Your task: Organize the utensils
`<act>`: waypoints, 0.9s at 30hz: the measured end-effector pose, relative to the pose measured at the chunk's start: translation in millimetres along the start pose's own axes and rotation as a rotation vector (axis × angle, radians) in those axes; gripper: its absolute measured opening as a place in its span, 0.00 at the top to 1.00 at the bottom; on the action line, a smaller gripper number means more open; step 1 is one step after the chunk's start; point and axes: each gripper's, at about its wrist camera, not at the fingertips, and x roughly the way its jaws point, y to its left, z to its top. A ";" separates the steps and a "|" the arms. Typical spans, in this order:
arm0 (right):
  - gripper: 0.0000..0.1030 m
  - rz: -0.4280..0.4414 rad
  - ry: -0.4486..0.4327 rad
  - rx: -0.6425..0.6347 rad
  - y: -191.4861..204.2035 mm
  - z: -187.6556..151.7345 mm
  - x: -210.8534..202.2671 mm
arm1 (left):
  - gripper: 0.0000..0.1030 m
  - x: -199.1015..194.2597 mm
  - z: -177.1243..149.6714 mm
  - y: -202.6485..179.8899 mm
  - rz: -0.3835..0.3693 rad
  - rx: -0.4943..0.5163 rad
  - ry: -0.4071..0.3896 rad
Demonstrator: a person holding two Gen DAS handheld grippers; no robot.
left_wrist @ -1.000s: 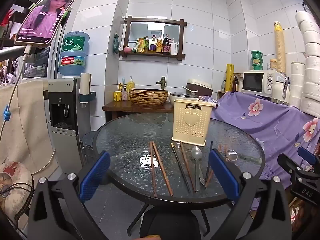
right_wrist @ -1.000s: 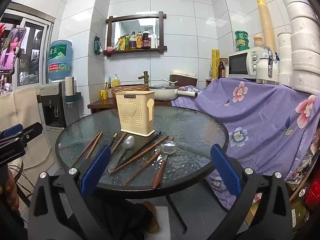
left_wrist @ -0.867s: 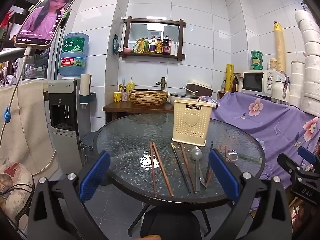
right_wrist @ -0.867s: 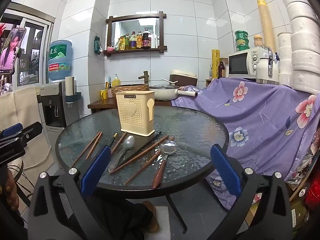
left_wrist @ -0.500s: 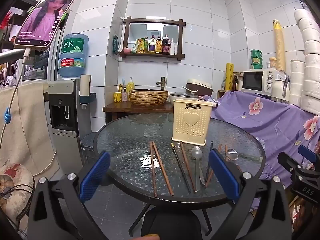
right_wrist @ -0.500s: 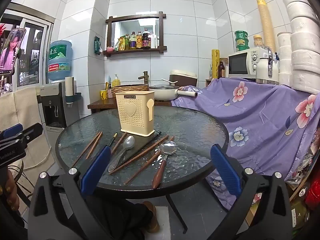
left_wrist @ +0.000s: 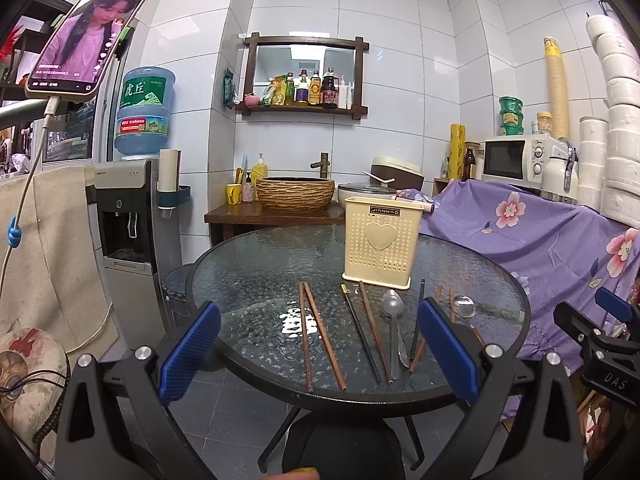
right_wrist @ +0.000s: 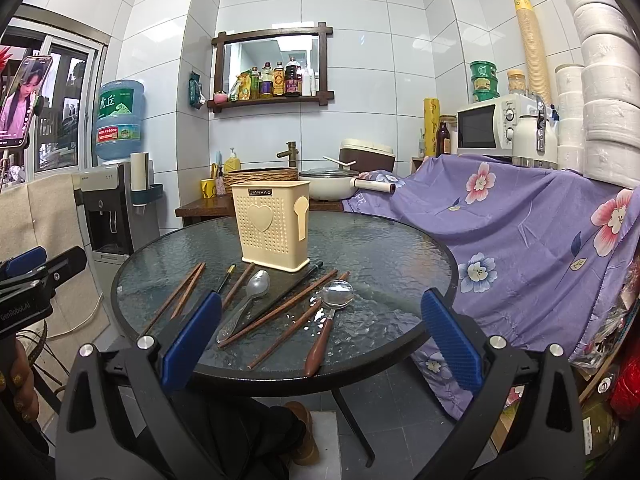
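Holding both grippers short of the round glass table [left_wrist: 248, 264], you have nothing picked up yet; the left gripper [left_wrist: 318, 354] and the right gripper [right_wrist: 320, 336] each stand with jaws spread wide and empty, well back from the near rim. All utensils lie flat on the glass, in front of the cream perforated utensil holder [right_wrist: 274, 226], which stands upright near the table's middle and looks empty from here, though its inside is hidden. From left to right: a pair of brown chopsticks [left_wrist: 316, 334] lying close together, a dark chopstick with a gold tip [left_wrist: 360, 332] beside a single brown one [left_wrist: 374, 330], a metal spoon [right_wrist: 246, 302] bowl-far and handle-near, more chopsticks [right_wrist: 280, 308] crossing at a slant, and a wood-handled spoon [right_wrist: 326, 320] at the right, its handle reaching the near rim. Long axes run mostly near-to-far, handles toward you, so a grasp wants the jaws closing across the shaft, left to right. In the left wrist view the brown pair sits dead ahead between the fingers, so the left gripper seems best placed for it. In the right wrist view the wood-handled spoon lies centred and nearest, likely the right gripper's first pick. Thin sticks flat on textured glass may roll or slip; pinch low.
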 end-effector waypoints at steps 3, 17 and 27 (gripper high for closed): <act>0.04 0.000 0.000 0.000 -0.6 -0.7 -0.7 | 0.05 -1.6 0.4 0.1 -0.001 0.004 -0.002; 0.04 -0.001 -0.001 0.004 -0.4 2.1 0.2 | 0.05 0.0 0.2 0.5 -0.001 0.004 -0.004; 0.04 -0.003 -0.001 0.004 -0.4 2.0 -0.2 | 0.05 -0.8 0.2 2.2 -0.004 0.005 -0.004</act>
